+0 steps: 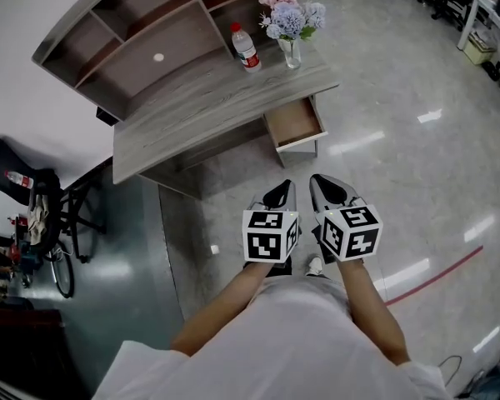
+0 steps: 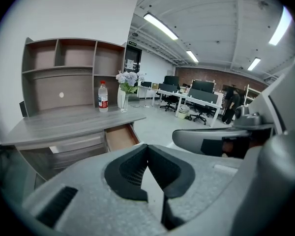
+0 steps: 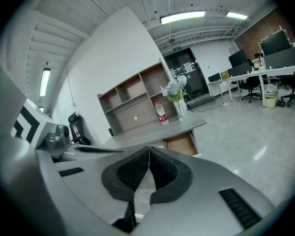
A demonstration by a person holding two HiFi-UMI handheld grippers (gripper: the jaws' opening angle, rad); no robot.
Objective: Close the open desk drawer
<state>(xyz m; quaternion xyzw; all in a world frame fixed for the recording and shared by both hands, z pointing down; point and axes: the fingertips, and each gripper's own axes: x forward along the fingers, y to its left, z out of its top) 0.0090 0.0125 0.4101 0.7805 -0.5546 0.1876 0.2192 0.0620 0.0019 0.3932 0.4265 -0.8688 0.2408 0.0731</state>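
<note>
The grey wooden desk (image 1: 192,115) has its right-hand drawer (image 1: 295,123) pulled out, its wooden inside empty; the drawer (image 2: 119,136) also shows in the left gripper view and the drawer (image 3: 179,144) in the right gripper view. Both grippers hang over the floor, short of the drawer and apart from it. My left gripper (image 1: 277,195) is shut with nothing in it, its tips (image 2: 146,146) meeting. My right gripper (image 1: 332,189) is shut and empty too, its tips (image 3: 148,149) touching.
On the desk stand a water bottle (image 1: 245,47) and a vase of flowers (image 1: 291,23), under a shelf unit (image 1: 129,23). A black chair and bags (image 1: 29,198) stand at the left. A red line (image 1: 437,275) marks the glossy floor. Office desks and chairs (image 2: 194,100) lie further off.
</note>
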